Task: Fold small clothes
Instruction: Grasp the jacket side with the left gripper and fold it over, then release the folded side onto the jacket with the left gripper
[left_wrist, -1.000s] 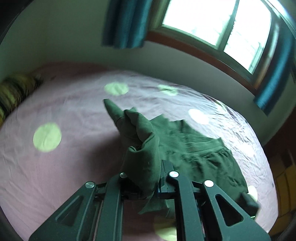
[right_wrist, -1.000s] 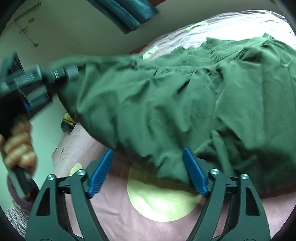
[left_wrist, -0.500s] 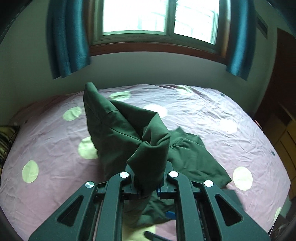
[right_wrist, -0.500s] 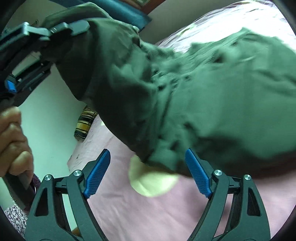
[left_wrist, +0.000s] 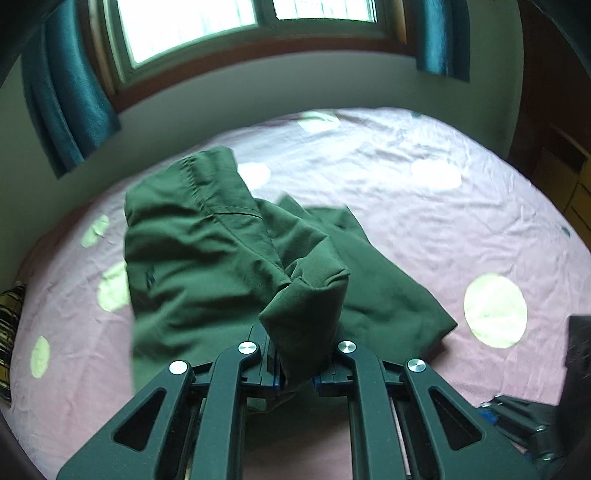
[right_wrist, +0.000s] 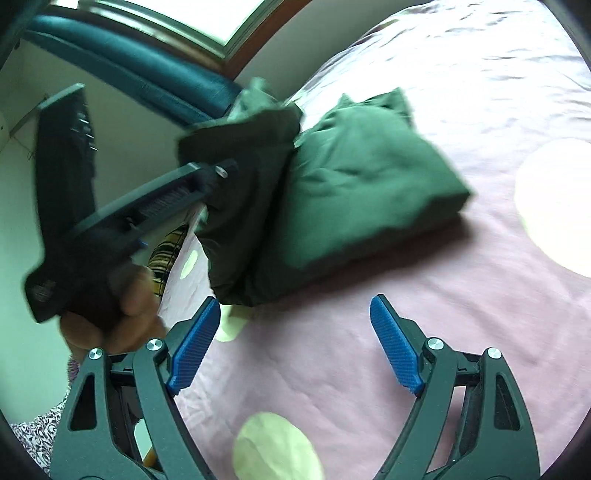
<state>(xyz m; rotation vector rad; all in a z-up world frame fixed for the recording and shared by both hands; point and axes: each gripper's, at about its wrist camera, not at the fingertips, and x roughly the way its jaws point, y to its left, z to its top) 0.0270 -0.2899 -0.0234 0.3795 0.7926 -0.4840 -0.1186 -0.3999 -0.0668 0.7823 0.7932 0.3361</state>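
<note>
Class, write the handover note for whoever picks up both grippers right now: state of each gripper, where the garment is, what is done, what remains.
Left gripper: shut on a bunched end of the dark green cotton garment, holding that part raised over the rest.
Right gripper: open, nothing between its blue pads, above bare sheet beside the garment.
Garment: the rest lies doubled over on the pink bedsheet with pale green dots.
Done: one fold looks under way.
Left: lay the held end down, release, probably smooth and square the bundle.

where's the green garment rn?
Left gripper pinches one end of the green garment; the rest lies on the pink sheet, ahead of the open right gripper.
</note>
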